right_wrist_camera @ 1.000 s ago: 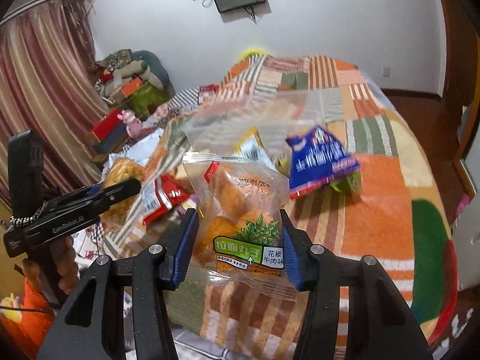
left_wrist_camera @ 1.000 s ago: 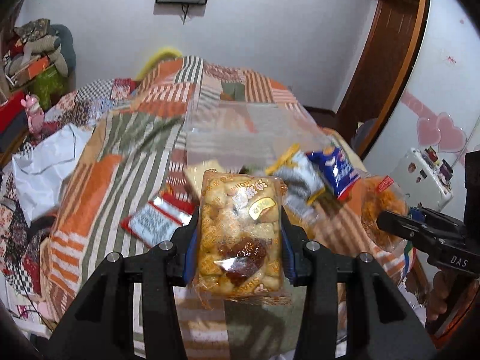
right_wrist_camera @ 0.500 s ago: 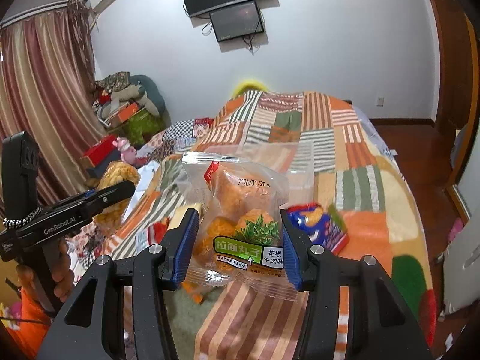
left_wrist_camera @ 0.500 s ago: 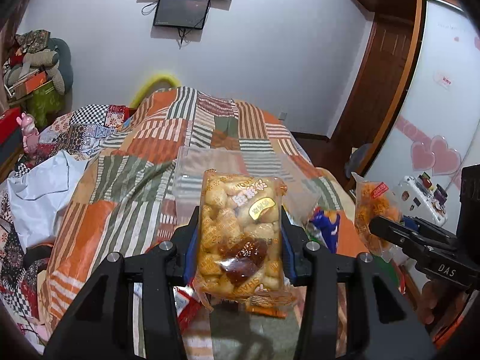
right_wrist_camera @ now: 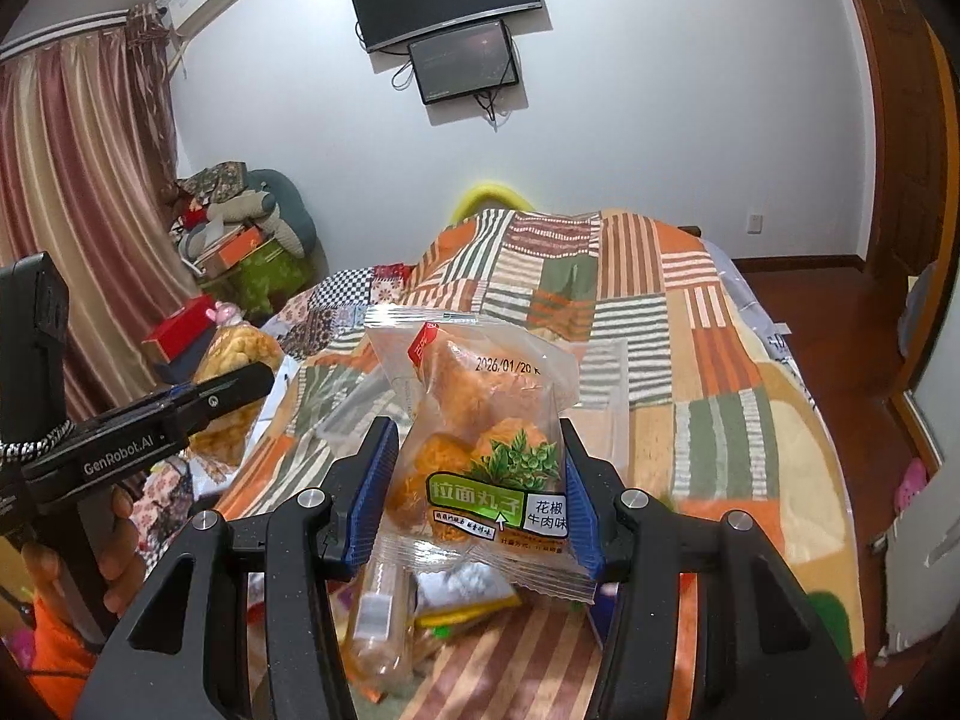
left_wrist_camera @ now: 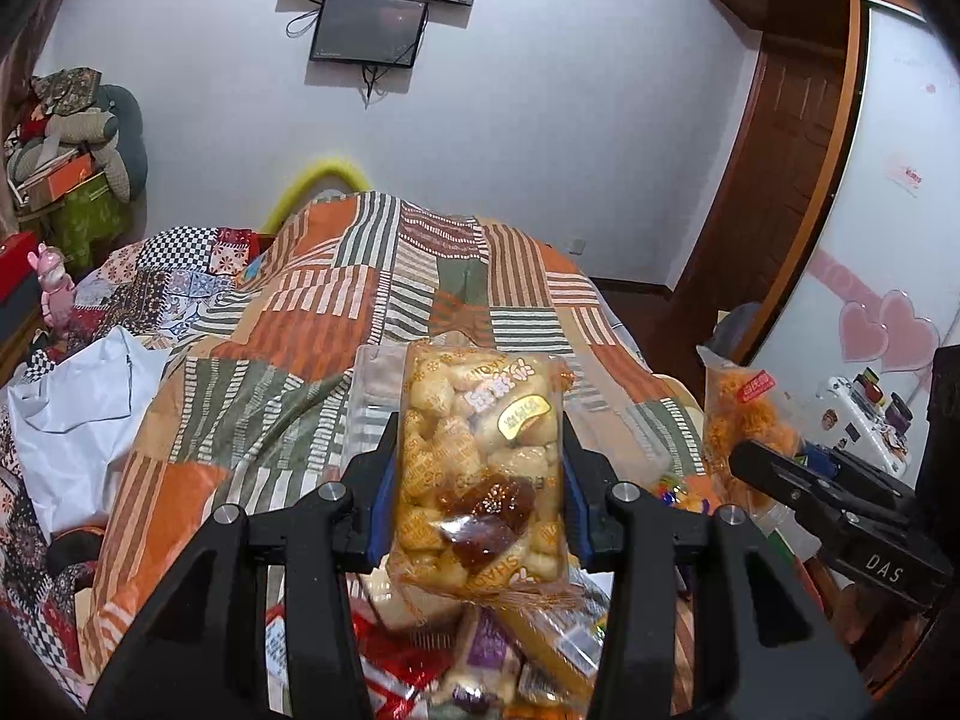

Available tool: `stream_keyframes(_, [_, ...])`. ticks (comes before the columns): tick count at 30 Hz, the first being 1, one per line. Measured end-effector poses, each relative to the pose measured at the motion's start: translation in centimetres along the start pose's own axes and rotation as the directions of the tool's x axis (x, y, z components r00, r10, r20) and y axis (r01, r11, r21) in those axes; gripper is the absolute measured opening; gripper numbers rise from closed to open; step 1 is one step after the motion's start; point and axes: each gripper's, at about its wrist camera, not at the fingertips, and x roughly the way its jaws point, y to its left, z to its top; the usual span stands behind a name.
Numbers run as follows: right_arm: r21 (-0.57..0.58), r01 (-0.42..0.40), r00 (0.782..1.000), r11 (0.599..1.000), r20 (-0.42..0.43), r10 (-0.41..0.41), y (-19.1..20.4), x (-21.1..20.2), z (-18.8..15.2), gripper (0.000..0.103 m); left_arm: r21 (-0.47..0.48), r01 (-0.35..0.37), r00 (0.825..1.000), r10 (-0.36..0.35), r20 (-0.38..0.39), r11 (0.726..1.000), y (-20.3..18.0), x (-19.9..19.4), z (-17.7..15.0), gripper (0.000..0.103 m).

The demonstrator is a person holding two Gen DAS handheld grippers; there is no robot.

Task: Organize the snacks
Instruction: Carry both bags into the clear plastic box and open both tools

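Observation:
My left gripper [left_wrist_camera: 477,474] is shut on a clear packet of yellow puffed snacks [left_wrist_camera: 480,468] and holds it above the bed. My right gripper [right_wrist_camera: 477,480] is shut on a clear packet of orange noodle balls with a green label [right_wrist_camera: 486,450]. Each gripper shows in the other's view, the right gripper [left_wrist_camera: 774,468] at the right and the left gripper [right_wrist_camera: 240,381] at the left. A clear plastic box [left_wrist_camera: 375,396] stands on the quilt just beyond both packets. Several loose snack packets [left_wrist_camera: 480,660] lie under the grippers.
A patchwork quilt [left_wrist_camera: 372,300] covers the bed. A white bag [left_wrist_camera: 78,408] lies on its left side. A pile of cushions and boxes [right_wrist_camera: 240,240] is by the curtain. A wooden door [left_wrist_camera: 780,180] and a white cabinet [left_wrist_camera: 888,228] are on the right.
Both grippers have lifted and tilted up with their packets; the loose snacks have dropped to the bottom of the views and the clear box now sits right behind the packets.

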Motion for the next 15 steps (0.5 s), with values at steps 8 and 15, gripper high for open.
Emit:
stream_keyframes(8, [0.008,0.033,0.999,0.999,0.006,-0.033,-0.9,2.3,1.5,0.048,0.016,-0.018,0.999,0.018,-0.030,1.000,0.1,3.7,1.2,0.045])
stream_keyframes(15, [0.018,0.053,0.998,0.998,-0.020,-0.052,-1.7,4.5,2.0,0.048,0.010,-0.043,0.997,0.044,-0.066,0.999,0.4,7.1,2.0,0.045])
